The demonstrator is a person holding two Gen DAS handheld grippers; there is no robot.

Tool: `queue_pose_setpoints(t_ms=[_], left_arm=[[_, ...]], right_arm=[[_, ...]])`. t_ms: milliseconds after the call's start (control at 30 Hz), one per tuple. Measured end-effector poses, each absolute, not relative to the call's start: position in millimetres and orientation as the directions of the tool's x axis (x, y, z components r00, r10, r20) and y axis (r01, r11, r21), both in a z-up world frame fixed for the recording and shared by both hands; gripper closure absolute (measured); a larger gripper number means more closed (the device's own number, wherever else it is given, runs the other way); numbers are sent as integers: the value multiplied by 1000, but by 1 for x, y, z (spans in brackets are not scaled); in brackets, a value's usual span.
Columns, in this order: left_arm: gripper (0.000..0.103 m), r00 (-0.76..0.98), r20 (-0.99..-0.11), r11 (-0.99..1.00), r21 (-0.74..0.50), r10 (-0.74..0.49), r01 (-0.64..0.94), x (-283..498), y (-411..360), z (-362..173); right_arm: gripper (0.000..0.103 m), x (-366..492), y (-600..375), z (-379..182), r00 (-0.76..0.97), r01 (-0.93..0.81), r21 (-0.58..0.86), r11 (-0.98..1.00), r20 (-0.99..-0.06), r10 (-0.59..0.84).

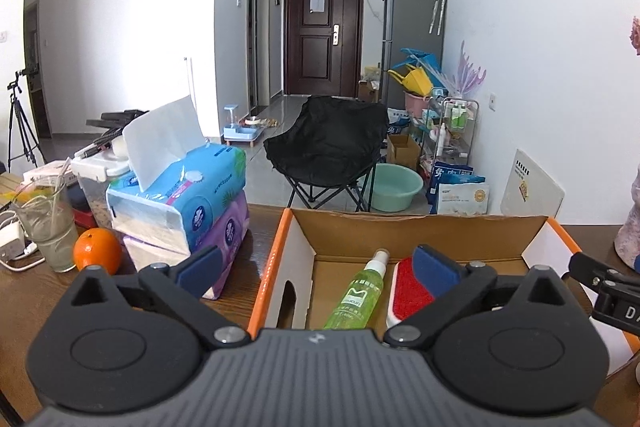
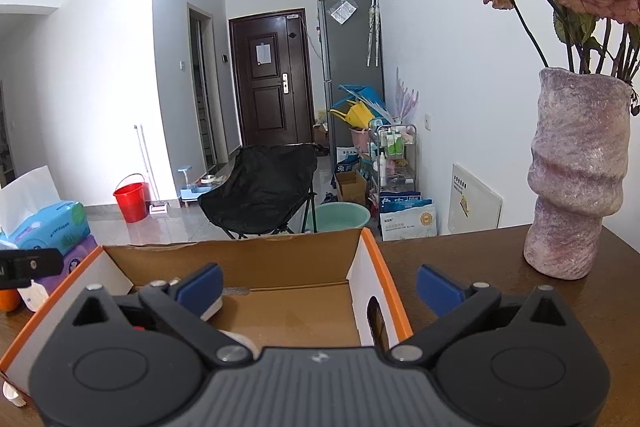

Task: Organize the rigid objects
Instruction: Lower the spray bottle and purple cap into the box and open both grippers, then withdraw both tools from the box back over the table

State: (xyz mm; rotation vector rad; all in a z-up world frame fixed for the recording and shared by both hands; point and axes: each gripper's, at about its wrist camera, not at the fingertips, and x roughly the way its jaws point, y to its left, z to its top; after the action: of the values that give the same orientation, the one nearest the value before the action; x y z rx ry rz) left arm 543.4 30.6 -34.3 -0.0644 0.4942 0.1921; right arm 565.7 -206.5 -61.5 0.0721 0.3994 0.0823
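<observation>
An open cardboard box with orange edges (image 1: 276,251) sits on the brown table; it also shows in the right wrist view (image 2: 384,267). Inside lie a green spray bottle (image 1: 360,295) and a red-and-white brush (image 1: 408,287). My left gripper (image 1: 318,273) is open and empty, hovering over the box's near left side. My right gripper (image 2: 320,287) is open and empty above the box's right wall. A white object edge (image 2: 214,309) shows under its left finger. The right gripper's side shows at the left wrist view's right edge (image 1: 608,291).
Stacked tissue packs (image 1: 180,203), an orange (image 1: 97,251) and a glass with a straw (image 1: 48,223) stand left of the box. A pink vase with dried roses (image 2: 576,179) stands right of the box. A black folding chair (image 1: 332,147) is beyond the table.
</observation>
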Motion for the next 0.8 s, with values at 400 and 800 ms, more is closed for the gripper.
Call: queue_pose_setpoints(t_ms=[400, 800], left_arm=[[0, 863, -474, 978, -19, 173, -206, 535, 33, -33], [0, 864, -474, 979, -17, 171, -203, 521, 35, -32]], right_arm=[[0, 557, -201, -56, 922, -78, 71, 994, -375, 99], [0, 539, -203, -53, 930, -73, 72, 995, -355, 94]])
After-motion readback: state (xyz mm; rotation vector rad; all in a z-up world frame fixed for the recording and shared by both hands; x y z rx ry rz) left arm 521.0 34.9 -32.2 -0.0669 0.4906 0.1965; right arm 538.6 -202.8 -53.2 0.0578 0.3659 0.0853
